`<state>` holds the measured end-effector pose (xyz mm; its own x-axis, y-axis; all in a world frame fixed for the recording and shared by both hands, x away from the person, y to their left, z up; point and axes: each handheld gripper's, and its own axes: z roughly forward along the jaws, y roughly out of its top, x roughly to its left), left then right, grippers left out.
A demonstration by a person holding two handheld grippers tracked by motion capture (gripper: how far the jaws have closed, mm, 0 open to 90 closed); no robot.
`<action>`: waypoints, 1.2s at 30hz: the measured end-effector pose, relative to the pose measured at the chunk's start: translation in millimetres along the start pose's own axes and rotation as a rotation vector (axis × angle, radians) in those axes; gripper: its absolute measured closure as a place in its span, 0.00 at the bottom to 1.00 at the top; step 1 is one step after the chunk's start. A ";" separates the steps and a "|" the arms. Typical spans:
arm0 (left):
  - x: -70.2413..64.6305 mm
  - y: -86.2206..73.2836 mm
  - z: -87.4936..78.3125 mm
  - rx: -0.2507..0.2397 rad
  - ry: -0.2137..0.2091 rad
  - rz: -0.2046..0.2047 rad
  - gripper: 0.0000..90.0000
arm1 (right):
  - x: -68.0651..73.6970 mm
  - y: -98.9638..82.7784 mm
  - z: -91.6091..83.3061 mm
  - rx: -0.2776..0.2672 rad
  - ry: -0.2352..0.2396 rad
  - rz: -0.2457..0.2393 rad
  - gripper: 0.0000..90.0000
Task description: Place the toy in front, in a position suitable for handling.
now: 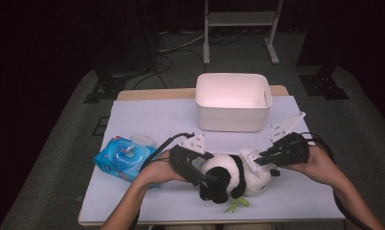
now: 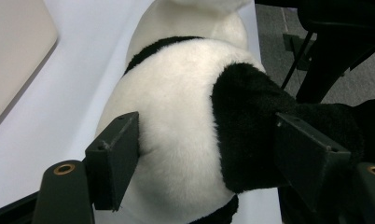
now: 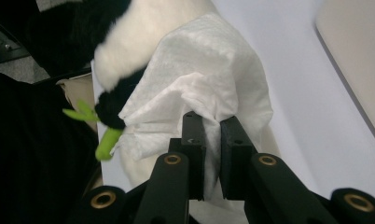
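A black-and-white panda plush (image 1: 233,177) lies near the table's front edge, a green leaf sprig (image 1: 237,204) at its front. My left gripper (image 1: 205,176) comes in from the left and is shut on the panda's body. In the left gripper view the two pads press into the panda's (image 2: 185,126) white flank and black limb. My right gripper (image 1: 258,160) comes in from the right, shut on a white wipe (image 1: 250,157). In the right gripper view the wipe (image 3: 209,74) is pinched between the jaws and drapes over the panda (image 3: 129,46), with the green sprig (image 3: 99,135) to the left.
A white bin (image 1: 232,120) stands at the back centre of the white-covered table (image 1: 147,115). A blue pack of wipes (image 1: 123,159) lies at the left beside my left forearm, a small white disc (image 1: 142,140) just behind it. A metal stand (image 1: 241,19) is on the floor beyond.
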<state>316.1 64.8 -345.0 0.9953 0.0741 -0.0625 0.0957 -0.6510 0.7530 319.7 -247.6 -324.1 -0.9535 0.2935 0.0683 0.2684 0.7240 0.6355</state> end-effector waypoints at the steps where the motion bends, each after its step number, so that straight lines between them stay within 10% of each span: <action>1: 0.1 0.3 -0.3 0.003 0.003 0.002 0.28 | -0.4 -4.3 -2.8 -0.001 0.000 0.012 0.91; 36: 1.3 32.1 38.5 0.181 0.011 -0.014 0.15 | 16.5 -6.8 26.2 -0.009 0.057 0.007 0.91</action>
<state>321.1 14.9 -346.2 0.9937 0.0917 -0.0646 0.1119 -0.7750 0.6220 305.6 -231.3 -347.4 -0.9578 0.2625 0.1168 0.2745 0.7160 0.6419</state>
